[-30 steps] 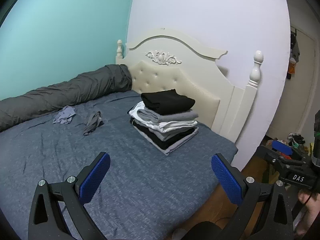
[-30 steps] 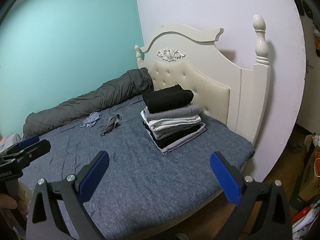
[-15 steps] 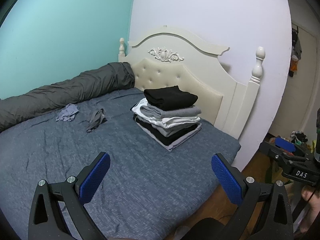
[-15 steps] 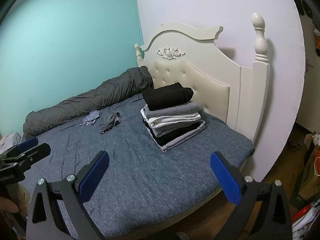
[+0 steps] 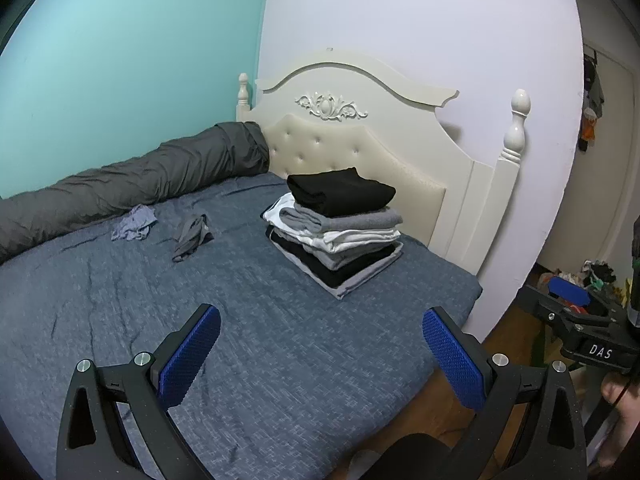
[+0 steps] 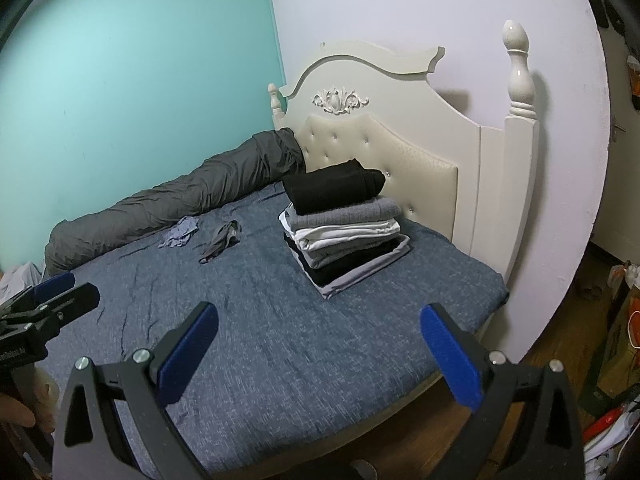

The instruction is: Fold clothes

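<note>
Over near edge of bed (image 5: 280,360): left gripper (image 5: 320,344) and right gripper (image 6: 318,344) both spread wide, holding nothing, well apart from any cloth. Further out, two loose garments, dark grey piece (image 5: 192,236) and bluish one (image 5: 134,222), crumpled near grey bolster (image 5: 132,180), with folded stack (image 5: 340,232) beside headboard (image 5: 360,128); likely light, limp, non-slip knit, so best pinched at a hem or corner, one per gripper, then shaken flat. Garment type and edges unreadable in the crumple; stack's lower layers mostly hidden; room clutter at right cut off.
</note>
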`<action>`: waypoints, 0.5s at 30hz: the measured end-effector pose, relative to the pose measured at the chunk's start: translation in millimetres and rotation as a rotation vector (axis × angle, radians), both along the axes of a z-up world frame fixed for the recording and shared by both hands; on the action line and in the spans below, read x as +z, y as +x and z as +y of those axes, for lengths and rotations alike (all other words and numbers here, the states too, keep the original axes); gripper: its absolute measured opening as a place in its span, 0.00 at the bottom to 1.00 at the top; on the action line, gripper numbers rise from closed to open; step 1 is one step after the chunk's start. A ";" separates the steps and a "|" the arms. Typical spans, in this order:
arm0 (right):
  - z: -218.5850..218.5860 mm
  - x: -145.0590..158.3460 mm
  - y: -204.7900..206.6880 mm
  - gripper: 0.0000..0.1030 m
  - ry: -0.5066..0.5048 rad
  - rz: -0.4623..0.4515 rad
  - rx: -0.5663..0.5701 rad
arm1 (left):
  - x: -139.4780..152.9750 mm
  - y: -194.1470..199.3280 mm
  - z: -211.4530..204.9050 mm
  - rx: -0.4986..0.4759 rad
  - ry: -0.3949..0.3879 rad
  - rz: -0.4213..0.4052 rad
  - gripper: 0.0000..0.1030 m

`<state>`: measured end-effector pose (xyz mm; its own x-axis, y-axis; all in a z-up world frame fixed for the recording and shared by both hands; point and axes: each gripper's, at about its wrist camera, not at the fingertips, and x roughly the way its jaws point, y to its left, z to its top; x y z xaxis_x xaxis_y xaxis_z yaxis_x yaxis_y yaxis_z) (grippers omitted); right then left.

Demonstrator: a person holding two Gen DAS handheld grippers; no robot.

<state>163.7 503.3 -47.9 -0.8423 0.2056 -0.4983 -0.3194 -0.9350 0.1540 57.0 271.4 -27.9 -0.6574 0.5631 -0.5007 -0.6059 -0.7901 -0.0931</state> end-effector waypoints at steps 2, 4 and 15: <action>0.1 -0.6 -0.1 0.99 -0.001 0.000 -0.001 | -0.4 0.5 -0.4 0.000 0.001 0.004 1.00; 0.3 -1.3 -0.4 0.99 -0.002 0.000 -0.001 | -0.8 0.7 -0.2 -0.001 0.002 0.006 1.00; 4.2 -4.0 -1.7 0.99 -0.007 -0.003 -0.003 | -3.3 0.9 0.7 -0.004 0.007 0.000 1.00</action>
<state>162.0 507.5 -51.8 -0.8404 0.2048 -0.5018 -0.3226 -0.9330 0.1595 57.9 272.0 -31.2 -0.6552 0.5688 -0.4971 -0.6088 -0.7872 -0.0984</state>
